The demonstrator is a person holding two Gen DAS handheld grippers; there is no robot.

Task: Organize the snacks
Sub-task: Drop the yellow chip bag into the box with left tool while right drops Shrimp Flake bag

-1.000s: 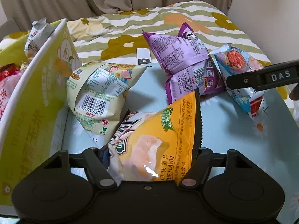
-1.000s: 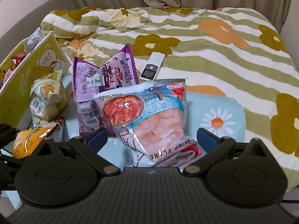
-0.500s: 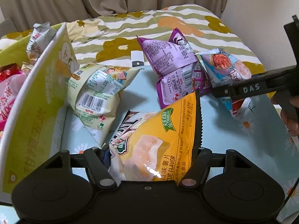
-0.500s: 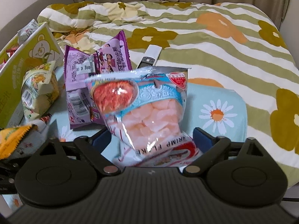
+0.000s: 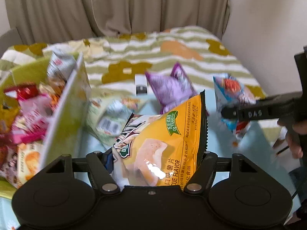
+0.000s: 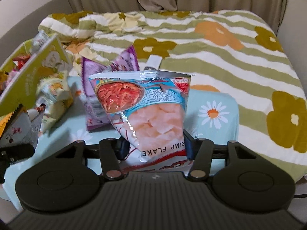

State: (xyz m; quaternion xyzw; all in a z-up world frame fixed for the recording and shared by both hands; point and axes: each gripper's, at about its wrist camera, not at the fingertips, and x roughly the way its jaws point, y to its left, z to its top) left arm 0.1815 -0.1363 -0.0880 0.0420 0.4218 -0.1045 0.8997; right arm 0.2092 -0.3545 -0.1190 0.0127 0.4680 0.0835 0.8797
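The yellow barbecue-flavour chip bag (image 5: 168, 143) stands upright between the jaws of the left gripper (image 5: 153, 164), which are clenched on its lower end, so the serrated top seal points up and the bag hangs clear of the light blue daisy-print mat (image 5: 255, 143). The shrimp flake bag (image 6: 145, 111) is held the same way by the right gripper (image 6: 153, 147): its jaws pinch the bottom of the pack, the printed name reads upside down, and the sealed edge stands up toward the camera's far field. Gripping low on each pack likely keeps the puffed middle from being crushed.

Both bags look lifted for carrying to the yellow-green snack box (image 5: 65, 111) at the left, whose open flap leans outward and which already holds red, pink and orange packets (image 5: 25, 115). In my judgement 2 snacks are in transit and the box is the goal.

2 packs remain on the mat: a pale green bag with a barcode (image 5: 111, 118) just beside the box flap, and a purple bag (image 5: 170, 92) behind the yellow one. A white remote control (image 5: 141, 85) lies on the striped flower-print quilt (image 6: 211, 53) just past the mat's far edge, near the purple bag. Beige curtains (image 5: 124, 9) hang behind the bed.

The left view is blurred, so the box contents cannot be read.
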